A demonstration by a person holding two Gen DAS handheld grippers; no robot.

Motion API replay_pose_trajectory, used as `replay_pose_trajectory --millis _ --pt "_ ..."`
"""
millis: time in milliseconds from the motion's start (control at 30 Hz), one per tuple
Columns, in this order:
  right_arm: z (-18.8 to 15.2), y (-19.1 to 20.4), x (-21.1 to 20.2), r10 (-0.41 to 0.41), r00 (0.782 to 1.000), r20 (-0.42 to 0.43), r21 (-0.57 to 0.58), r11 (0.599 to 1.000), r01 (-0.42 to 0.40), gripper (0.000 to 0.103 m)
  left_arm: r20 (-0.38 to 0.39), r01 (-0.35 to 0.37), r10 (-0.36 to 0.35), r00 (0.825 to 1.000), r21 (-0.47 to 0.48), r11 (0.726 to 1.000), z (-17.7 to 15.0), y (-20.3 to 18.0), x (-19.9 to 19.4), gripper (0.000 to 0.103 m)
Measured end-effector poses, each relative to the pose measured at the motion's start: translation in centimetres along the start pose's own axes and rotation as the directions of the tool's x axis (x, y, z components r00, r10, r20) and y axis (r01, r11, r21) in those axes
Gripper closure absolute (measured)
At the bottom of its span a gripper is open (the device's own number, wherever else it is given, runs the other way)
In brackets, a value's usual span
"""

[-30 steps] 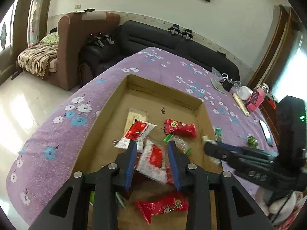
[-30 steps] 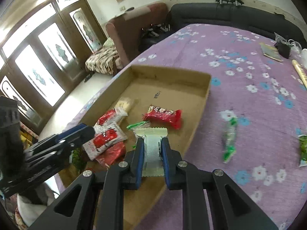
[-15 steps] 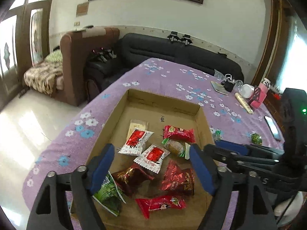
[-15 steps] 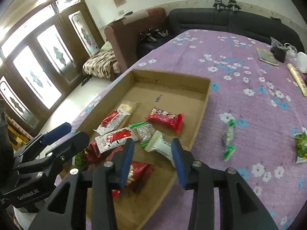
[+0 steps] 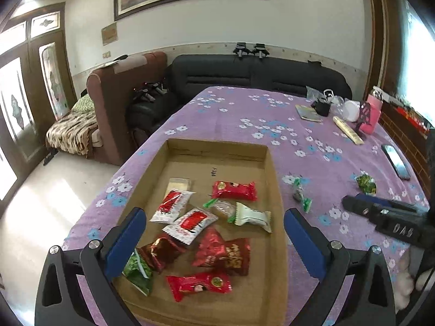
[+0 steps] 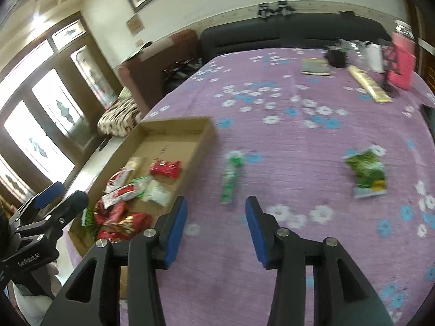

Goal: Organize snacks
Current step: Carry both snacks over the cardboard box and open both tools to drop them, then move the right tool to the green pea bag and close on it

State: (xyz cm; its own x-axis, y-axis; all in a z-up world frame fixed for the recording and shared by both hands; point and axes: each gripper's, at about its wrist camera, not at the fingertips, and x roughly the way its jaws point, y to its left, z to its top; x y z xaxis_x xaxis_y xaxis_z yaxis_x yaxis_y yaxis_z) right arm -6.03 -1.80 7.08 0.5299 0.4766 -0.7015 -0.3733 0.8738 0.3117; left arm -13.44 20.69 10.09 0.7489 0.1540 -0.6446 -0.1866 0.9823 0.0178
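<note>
Both tongs, left (image 5: 214, 240) and right (image 6: 216, 229), have just been opening and now gape empty, their crinkly packets dropped into the shallow cardboard tray (image 5: 217, 146). Outside it on the purple flowered bench (image 6: 285, 141) wait a slim green-ended wrapper (image 6: 229, 179) near its wall and a green pouch (image 6: 368, 172) farther off (two left).

1. A table under a purple flowered cloth (image 5: 244, 114) carries everything.
2. At 7 o'clock on it lies an open cardboard tray (image 5: 276, 190) of snack packets.
3. Just beside the tray at 3 o'clock lies a green-ended candy (image 5: 300, 197); a green packet (image 5: 366, 184) lies farther that way.
4. At 1 o'clock: a booklet (image 5: 308, 112), a tan stick (image 5: 348, 129), a pink box (image 5: 371, 114).
5. At 3 o'clock, near the edge, lies a phone (image 5: 395, 161).
</note>
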Motion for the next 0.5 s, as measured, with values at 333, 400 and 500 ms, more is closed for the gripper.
replay_pose_trajectory --millis 333,400,500 --pt "0.7 -10.7 -3.9 -0.125 0.989 0.073 0.175 0.978 0.111 0.057 -0.013 0.092 -0.091 0.996 0.039 0.995 0.9 -3.9 0.0 0.001" --pt "0.7 -12.7 -4.5 -0.154 0.985 0.078 0.209 0.968 0.135 0.057 -0.029 0.137 -0.137 0.99 0.025 0.99 1.0 -4.4 0.4 0.001" --pt "0.9 -15.3 -4.5 -0.186 0.98 0.073 0.253 0.954 0.162 0.056 -0.064 0.211 -0.209 0.976 0.011 0.978 0.9 -5.7 1.3 0.001"
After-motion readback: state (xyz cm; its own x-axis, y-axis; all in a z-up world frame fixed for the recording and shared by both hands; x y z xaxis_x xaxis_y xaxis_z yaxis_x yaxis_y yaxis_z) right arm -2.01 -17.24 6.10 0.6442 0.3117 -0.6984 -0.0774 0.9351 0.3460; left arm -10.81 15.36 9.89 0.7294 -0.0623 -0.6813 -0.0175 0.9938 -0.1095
